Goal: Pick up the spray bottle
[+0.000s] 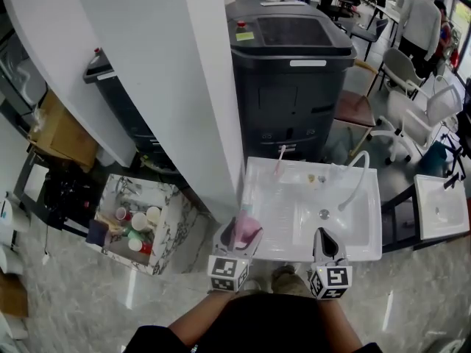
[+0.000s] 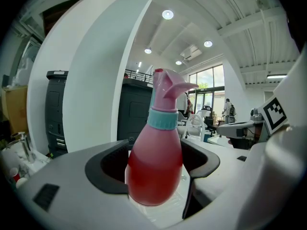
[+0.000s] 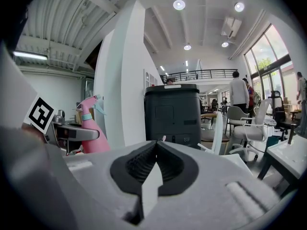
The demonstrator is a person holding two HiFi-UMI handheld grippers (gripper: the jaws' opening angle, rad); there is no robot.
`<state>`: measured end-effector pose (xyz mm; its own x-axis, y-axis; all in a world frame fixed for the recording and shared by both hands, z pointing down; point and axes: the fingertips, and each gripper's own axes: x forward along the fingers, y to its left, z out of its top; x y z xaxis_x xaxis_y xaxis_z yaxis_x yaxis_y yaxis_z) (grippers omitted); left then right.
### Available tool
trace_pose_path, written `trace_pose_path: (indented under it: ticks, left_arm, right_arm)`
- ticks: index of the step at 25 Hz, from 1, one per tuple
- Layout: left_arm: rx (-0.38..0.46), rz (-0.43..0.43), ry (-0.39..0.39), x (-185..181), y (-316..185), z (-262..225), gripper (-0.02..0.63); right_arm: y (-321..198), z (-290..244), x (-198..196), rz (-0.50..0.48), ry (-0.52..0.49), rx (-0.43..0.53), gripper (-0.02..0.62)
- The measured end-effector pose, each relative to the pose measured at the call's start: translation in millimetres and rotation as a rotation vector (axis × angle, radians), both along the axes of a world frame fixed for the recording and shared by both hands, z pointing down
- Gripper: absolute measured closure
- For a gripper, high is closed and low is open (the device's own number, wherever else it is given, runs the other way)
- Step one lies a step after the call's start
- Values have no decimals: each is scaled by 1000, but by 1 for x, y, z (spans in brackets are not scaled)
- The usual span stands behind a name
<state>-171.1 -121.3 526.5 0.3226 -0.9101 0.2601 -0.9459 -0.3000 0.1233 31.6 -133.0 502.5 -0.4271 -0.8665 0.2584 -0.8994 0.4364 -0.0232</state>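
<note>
Pink pear-shaped plastic spray bottle, teal-collared, sat clamped between the left gripper's black pads over the glossy white sink's left edge; the right gripper's ribbed jaws met, empty.

The head view looks steeply down over the sink. Both gripper views look level toward the black bin and pillar; the spray bottle fills the left one close up.
</note>
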Motion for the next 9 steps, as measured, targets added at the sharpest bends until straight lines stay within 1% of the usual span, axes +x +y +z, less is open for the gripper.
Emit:
trace_pose_path:
  ticks: [9]
  left_arm:
    - [-15, 2, 3, 3, -7, 1, 261]
  right_arm:
    - [-4, 0, 1, 1, 15, -2, 598]
